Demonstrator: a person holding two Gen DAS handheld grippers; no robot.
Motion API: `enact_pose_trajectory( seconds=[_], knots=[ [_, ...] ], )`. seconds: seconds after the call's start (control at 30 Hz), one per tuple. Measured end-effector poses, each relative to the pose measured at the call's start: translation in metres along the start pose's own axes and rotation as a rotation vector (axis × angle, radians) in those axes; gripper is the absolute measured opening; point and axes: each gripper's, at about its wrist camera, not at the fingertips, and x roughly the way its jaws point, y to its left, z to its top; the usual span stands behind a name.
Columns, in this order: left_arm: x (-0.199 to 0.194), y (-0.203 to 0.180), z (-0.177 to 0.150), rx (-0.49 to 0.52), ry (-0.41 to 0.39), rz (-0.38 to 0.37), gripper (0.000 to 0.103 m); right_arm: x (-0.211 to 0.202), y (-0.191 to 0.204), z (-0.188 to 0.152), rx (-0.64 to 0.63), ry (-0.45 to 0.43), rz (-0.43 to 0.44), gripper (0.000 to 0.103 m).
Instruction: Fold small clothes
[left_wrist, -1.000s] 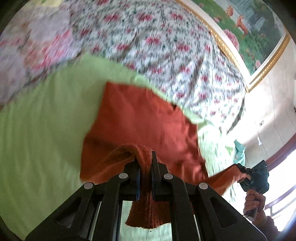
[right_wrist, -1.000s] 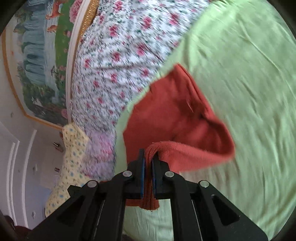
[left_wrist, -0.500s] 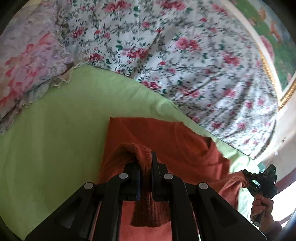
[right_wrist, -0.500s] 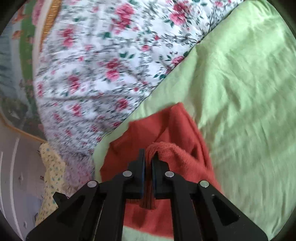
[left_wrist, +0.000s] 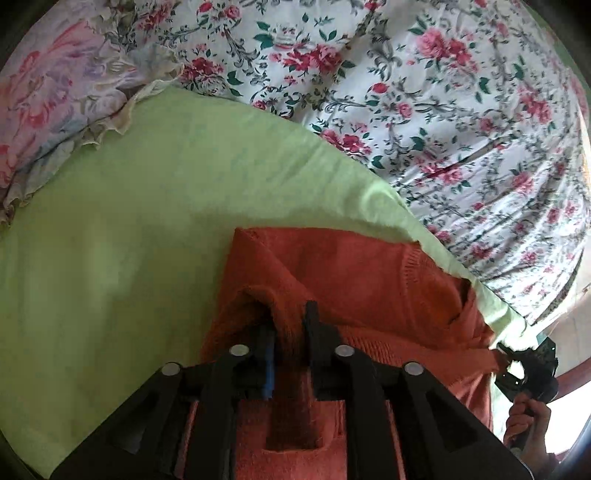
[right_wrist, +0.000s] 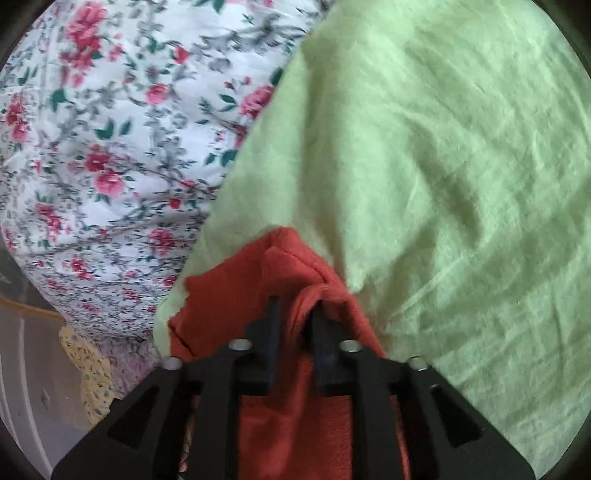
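Green sheet (left_wrist: 129, 258) under rust knit garment (left_wrist: 351, 277), both tools' jaws opening

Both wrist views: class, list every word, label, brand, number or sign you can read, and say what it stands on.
None: no readable text in either view.
The rust-red knit garment shows no tag or label.
The light green sheet is plain.
The floral bedding carries only rose prints.
The black grippers show no markings.

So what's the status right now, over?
Both hand-held grippers, left and right, opening, cloth still between jaws. Rust-red knit garment down on green sheet. Nothing in the way.
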Motion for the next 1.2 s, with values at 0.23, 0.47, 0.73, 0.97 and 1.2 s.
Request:
enact_pose_trajectory(
  seconds=[0.23,0.47,0.73,0.97,1.2],
  knots=[
    [-0.058,-0.022,-0.051,0.11,-0.019,-0.049,0.054,-0.063,0.033,-0.034,-0.216,-0.1,0.004,0.068],
    [0.01,-0.091,-0.111,0.378,0.222,-0.094,0.052,0.024,0.085,-0.128,-0.66,0.352,-0.03,0.062],
    [0.038,-0.075,-0.022,0.24,0.046,0.045,0.046,0.057,0.094,-0.07,-0.679,0.162,-0.236,0.057],
    [0.016,-0.051,0.038,0.024,-0.138,0.092,0.055,0.007,0.093,-0.01,-0.458,-0.162,-0.232,0.059],
    [-0.018,-0.032,-0.007,0.016,-0.092,0.055,0.056,-0.037,0.071,-0.05,-0.464,-0.086,-0.176,0.059]
  ],
)
